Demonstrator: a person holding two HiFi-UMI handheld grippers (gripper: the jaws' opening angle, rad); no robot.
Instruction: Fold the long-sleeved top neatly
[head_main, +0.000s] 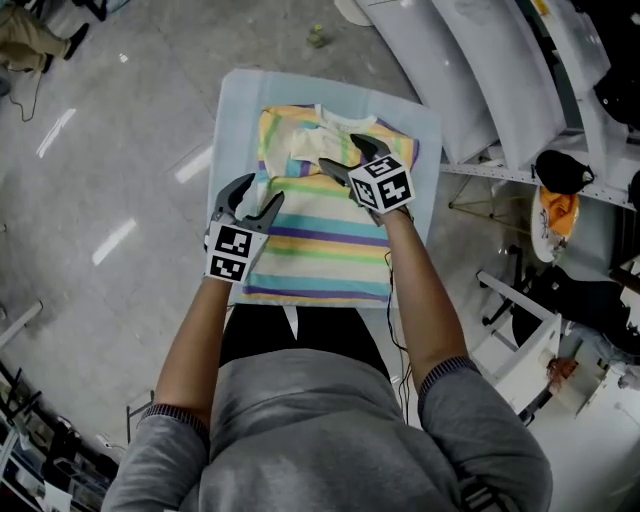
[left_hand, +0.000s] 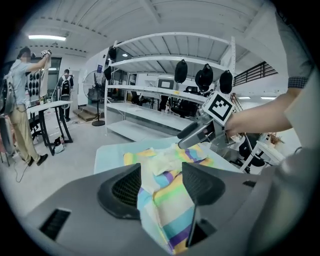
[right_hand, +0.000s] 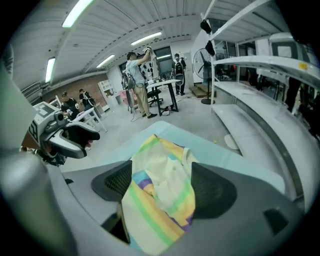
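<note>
- Two grippers work over the desk (head_main: 232, 110); both stand with jaws apart and hold nothing.
- Right gripper (head_main: 340, 152): jaws spread wide, above the upper part of the long-sleeved top (head_main: 320, 250), near its collar.
- Left gripper (head_main: 258, 195): jaws apart, at the left edge of the top.
- The striped top lies flat on the pale blue desk cover, with pale folded fabric lying across its upper part.
- Grey floor (head_main: 110, 150) surrounds the desk; white shelving (head_main: 480, 70) stands at the right.
</note>
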